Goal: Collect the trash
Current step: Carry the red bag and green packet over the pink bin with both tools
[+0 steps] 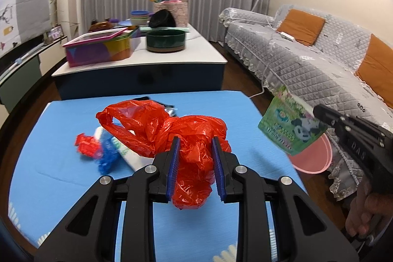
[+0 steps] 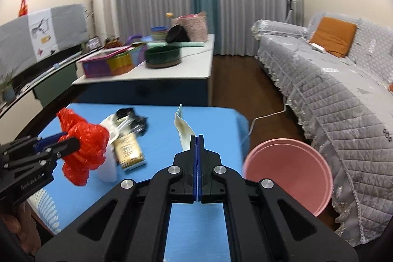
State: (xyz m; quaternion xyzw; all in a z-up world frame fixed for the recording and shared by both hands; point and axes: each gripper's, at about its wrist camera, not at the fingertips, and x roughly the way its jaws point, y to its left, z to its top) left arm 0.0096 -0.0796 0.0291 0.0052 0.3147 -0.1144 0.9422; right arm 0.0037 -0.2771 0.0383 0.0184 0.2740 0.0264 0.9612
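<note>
A crumpled red plastic bag hangs above the blue table, and my left gripper is shut on its bunched lower part. The right wrist view shows that left gripper at the left edge, with the red bag bulging around its fingers. My right gripper is shut on a thin packet seen edge-on. In the left wrist view the packet shows a green face with a panda, held by the right gripper above a pink bin.
Loose trash lies on the table: red and blue wrappers, a white tube, a labelled bottle and a black item. The pink bin stands by the table's right edge, near a grey sofa. Behind is a cluttered coffee table.
</note>
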